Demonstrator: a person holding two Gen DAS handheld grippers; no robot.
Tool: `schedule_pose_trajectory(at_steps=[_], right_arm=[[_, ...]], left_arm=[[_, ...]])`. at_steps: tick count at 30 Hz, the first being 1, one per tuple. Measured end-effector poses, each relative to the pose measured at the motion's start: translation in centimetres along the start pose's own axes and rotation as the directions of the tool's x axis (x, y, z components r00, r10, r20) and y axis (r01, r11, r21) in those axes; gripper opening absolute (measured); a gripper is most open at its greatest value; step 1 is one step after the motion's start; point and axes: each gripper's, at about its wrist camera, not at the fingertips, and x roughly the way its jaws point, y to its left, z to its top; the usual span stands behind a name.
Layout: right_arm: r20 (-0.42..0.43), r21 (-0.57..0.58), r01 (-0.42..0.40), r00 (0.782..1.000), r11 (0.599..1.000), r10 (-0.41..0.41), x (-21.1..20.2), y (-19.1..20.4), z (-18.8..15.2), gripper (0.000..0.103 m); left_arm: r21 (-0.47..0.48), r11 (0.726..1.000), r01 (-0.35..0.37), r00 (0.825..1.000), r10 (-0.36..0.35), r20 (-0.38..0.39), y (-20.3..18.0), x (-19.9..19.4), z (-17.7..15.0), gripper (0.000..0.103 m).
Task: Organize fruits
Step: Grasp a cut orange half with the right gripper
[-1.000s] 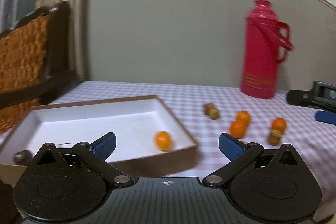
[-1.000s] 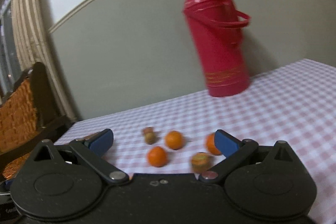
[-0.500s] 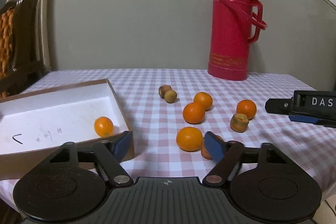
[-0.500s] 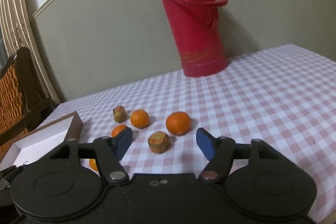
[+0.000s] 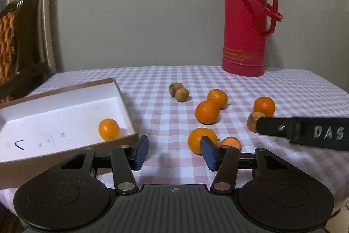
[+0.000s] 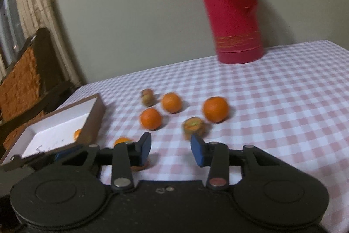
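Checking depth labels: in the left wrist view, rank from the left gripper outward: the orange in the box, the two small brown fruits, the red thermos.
1. Orange in the box: nearest the left gripper, ahead-left, inside the box's near corner.
2. Small brown fruits: mid-table, touching.
3. Red thermos: farthest, by the wall, right.

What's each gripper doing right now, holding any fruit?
Left gripper: open, holding nothing.
Right gripper: open, holding nothing.
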Motion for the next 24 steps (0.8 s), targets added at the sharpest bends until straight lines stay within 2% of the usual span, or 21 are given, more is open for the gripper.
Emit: schedule_pose_trajectory(at_steps=[4,9,15,24], right_arm=[[-0.026,-0.044,-0.02,0.999,0.999,0.019,0.8,1.3,-0.4,0.031],[-0.052,-0.042,-0.041,0.998,0.998,0.039,1.8,2.1,-0.6,0.025],[-0.04,-0.008,-0.064,0.997,0.998,0.063,1.7,2.0,-0.4,0.028],[-0.085,-0.006,-0.059,0.995,0.998,0.058,3.1,2.6,-0.8,0.026]], left_arm=[[0.0,1.0,-0.006,1.0,0.006,-0.008,0.4,0.0,0.0,0.049],[0.001,1.0,-0.011,1.0,0.011,-0.017,0.7,0.2,0.0,0.042],[-0.009,1.0,0.012,1.0,-0.013,-0.026,0.9,0.3,-0.2,0.042],[0.003,1.0,0.014,0.999,-0.013,-0.052,0.7,0.7,-0.5,0.042]])
